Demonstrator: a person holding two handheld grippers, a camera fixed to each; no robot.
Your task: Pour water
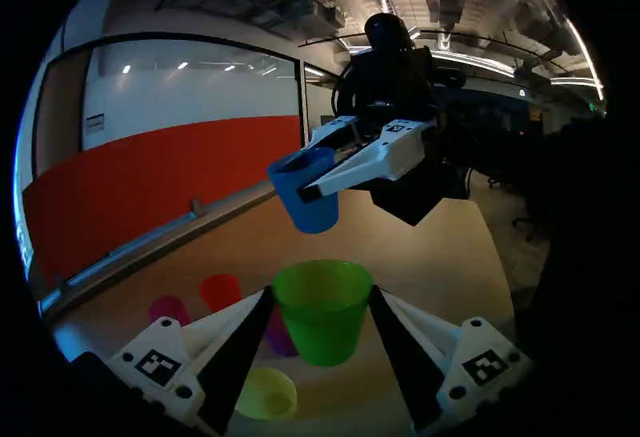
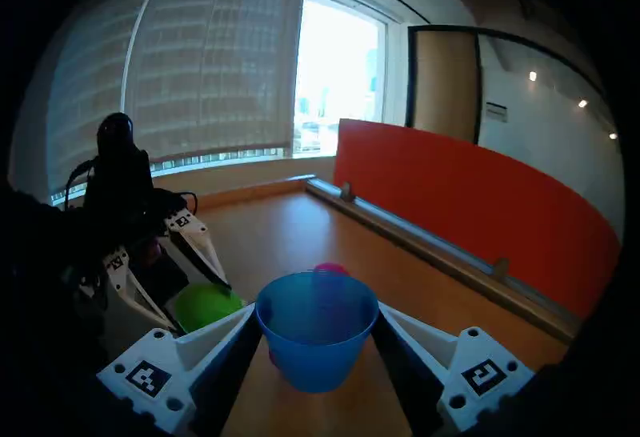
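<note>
In the left gripper view the left tool (image 1: 322, 297) is closed narrowly on a green cup (image 1: 322, 313), one finger pressed against each side just under the rim, the cup upright with its mouth open to the camera. At 12 o'clock from it, higher and farther off, the right tool (image 1: 310, 171) grips a blue cup (image 1: 308, 197) in the air above the tabletop (image 1: 424, 253); that cup is slightly tilted. Four more cups stand on the tabletop: a red cup (image 1: 220, 290) at 9 o'clock from the green one, a pink cup (image 1: 168, 309) just beyond it at the same hour, a purple cup (image 1: 278, 334) partly hidden behind the green cup at 7 o'clock, and a yellow cup (image 1: 266, 393) nearest the camera at 7 o'clock. In the right gripper view the blue cup sits clamped between the right tool's two fingers at the centre, and the left tool with its green cup appears at 9 o'clock. A red wall panel (image 2: 480, 189) runs along the tabletop at 3 o'clock, and a bright window (image 2: 336, 77) stands at 12 o'clock.
</note>
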